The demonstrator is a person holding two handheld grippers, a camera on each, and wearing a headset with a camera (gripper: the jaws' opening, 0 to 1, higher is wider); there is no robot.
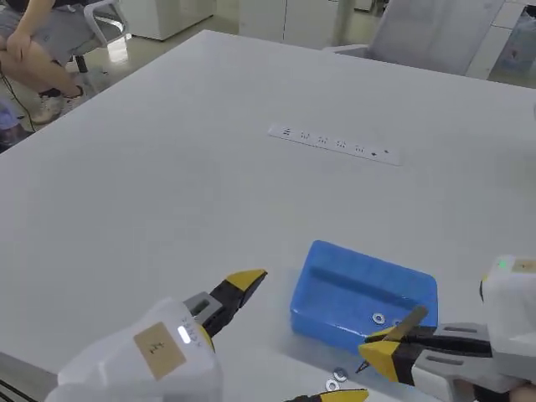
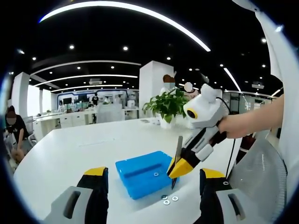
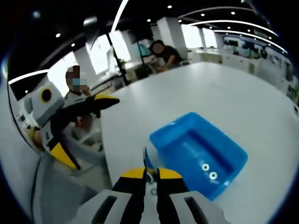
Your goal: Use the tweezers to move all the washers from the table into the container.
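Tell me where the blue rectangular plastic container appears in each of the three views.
Head view: the blue rectangular plastic container sits low, right of centre, on the white table.
Left gripper view: low, just left of centre.
Right gripper view: lower right of centre.
Shared landmark: the small silver metal washers lying inside it.

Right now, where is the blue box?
The blue box sits low right in the head view on the white table, with loose washers on its near side.
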